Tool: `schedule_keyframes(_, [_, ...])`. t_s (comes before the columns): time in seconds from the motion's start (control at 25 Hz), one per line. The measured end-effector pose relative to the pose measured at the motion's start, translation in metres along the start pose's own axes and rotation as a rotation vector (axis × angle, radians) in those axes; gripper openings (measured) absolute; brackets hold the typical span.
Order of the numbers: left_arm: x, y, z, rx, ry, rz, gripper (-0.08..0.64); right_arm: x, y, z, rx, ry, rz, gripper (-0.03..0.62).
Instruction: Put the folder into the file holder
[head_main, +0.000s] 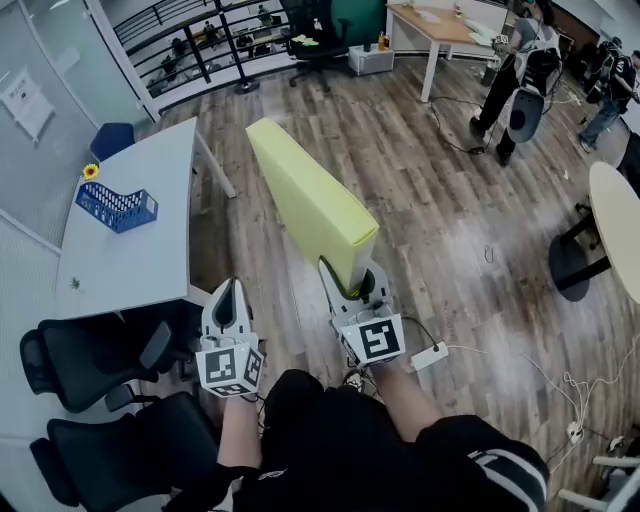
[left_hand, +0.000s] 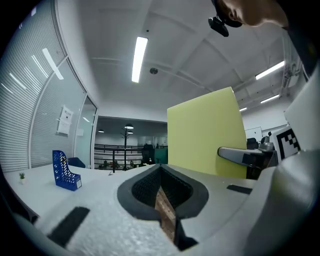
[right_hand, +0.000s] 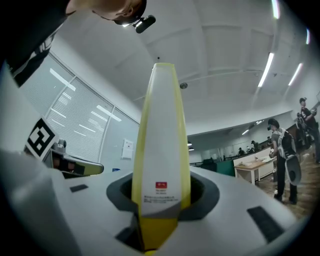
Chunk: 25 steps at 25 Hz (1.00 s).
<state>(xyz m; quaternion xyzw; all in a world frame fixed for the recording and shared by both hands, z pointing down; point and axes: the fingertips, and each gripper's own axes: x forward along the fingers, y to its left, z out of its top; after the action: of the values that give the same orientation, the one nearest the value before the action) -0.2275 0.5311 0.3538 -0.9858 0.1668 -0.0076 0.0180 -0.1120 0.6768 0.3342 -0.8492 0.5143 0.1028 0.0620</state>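
Observation:
My right gripper (head_main: 345, 280) is shut on the near end of a thick yellow folder (head_main: 308, 200), which sticks up and away from me above the wooden floor. In the right gripper view the yellow folder (right_hand: 161, 150) stands between the jaws with its white spine label facing the camera. My left gripper (head_main: 229, 298) hangs beside it to the left, jaws closed together with nothing in them (left_hand: 165, 207). The blue mesh file holder (head_main: 116, 207) stands on the white table (head_main: 140, 270) at the far left, well apart from both grippers. It shows again as the blue file holder (left_hand: 65, 171) in the left gripper view.
Black office chairs (head_main: 95, 360) crowd the near left by the table. A small potted flower (head_main: 90, 172) sits beside the file holder. A white power strip (head_main: 430, 356) and cables lie on the floor at the right. People (head_main: 520, 75) stand at the far right near a wooden desk (head_main: 440, 30).

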Motion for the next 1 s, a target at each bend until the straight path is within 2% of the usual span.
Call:
schedule_keyframes(0.24, [0.025,0.017,-0.017,-0.012,0.029,0.025,-0.002,0.022,-0.015,-0.015,0.016,0.022,0.008,0.152])
schedule_keyframes(0.44, [0.073,0.041,-0.023,-0.037,0.008,0.026,-0.003,0.061,-0.032,-0.03,0.005,0.039,0.006,0.152])
schedule_keyframes(0.68, [0.161,0.089,-0.017,-0.042,-0.026,-0.003,-0.003,0.152,-0.053,-0.053,-0.029,0.059,0.004,0.152])
schedule_keyframes(1.0, [0.249,0.171,-0.009,-0.021,-0.019,-0.003,-0.003,0.274,-0.051,-0.075,0.013,0.05,0.023,0.152])
